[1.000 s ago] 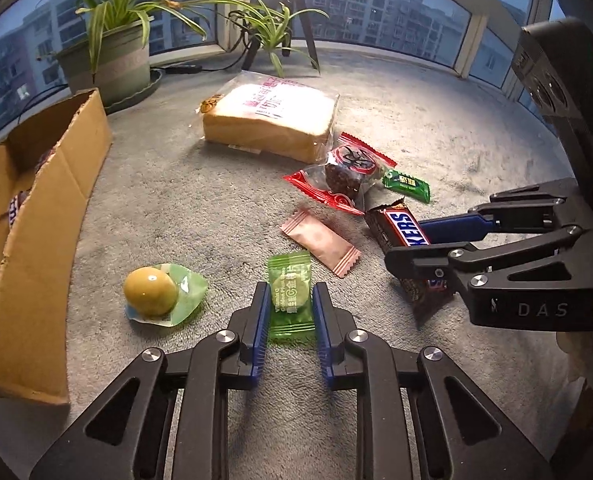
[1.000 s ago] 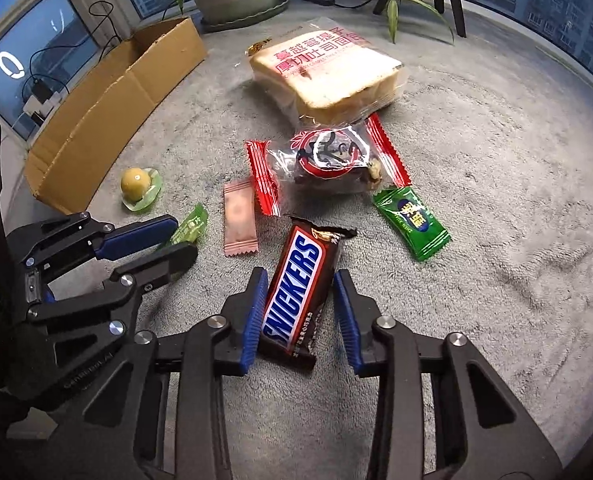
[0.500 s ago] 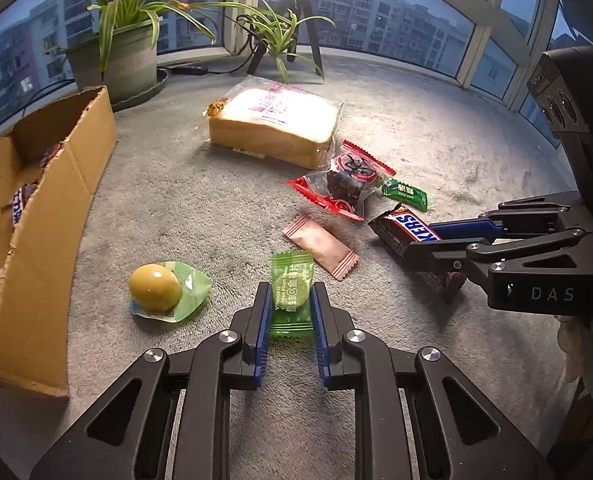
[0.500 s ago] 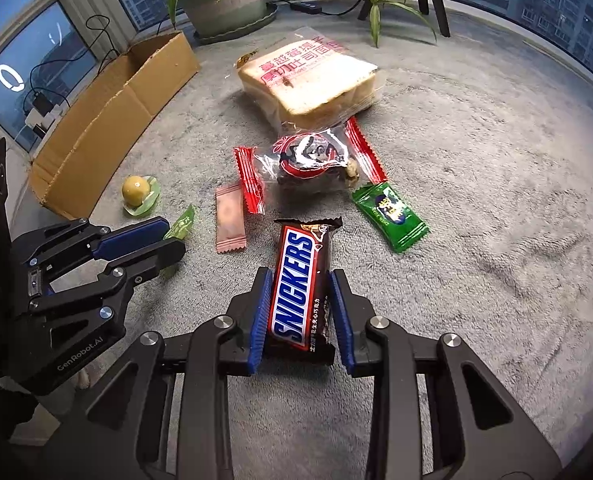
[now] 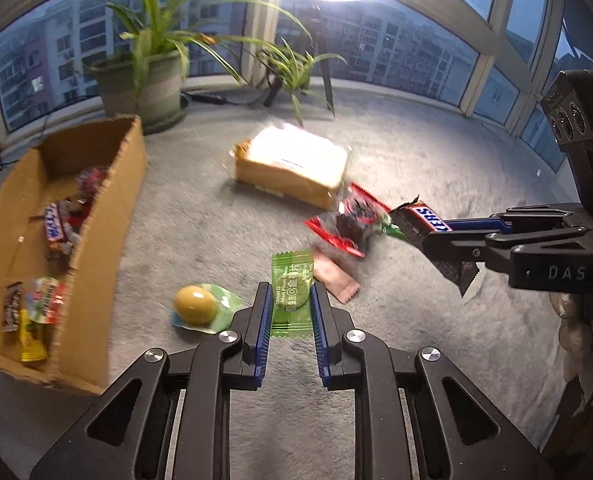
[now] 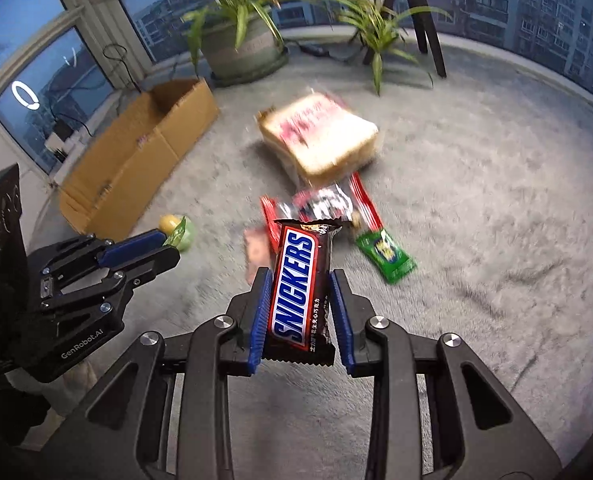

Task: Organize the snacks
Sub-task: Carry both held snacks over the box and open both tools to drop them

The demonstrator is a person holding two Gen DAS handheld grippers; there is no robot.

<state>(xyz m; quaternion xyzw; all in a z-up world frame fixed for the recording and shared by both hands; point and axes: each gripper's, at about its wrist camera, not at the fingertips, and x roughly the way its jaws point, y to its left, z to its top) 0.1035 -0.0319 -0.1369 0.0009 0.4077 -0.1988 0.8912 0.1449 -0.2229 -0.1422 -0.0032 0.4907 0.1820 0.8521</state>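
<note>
My left gripper [image 5: 290,300] is shut on a small green candy packet [image 5: 291,292] and holds it above the grey carpet. My right gripper [image 6: 299,280] is shut on a Snickers bar [image 6: 298,288], lifted off the carpet; it also shows in the left wrist view [image 5: 428,220]. An open cardboard box [image 5: 100,216] with several snacks inside lies to the left, also seen in the right wrist view [image 6: 136,156]. On the carpet lie a bagged bread loaf [image 5: 292,168], a red-edged clear packet [image 5: 348,224], a pink packet [image 5: 334,280], a green packet [image 6: 386,254] and a yellow jelly cup [image 5: 196,304].
A large potted plant [image 5: 148,84] and a smaller plant [image 5: 292,76] stand by the curved windows at the back. Tripod legs [image 6: 428,40] and cables are near them. The left gripper [image 6: 136,256] shows at the left of the right wrist view.
Both grippers have risen from the carpet with their snacks, the green packet and the Snickers bar. The views have tilted up, and the box's inside now shows.
</note>
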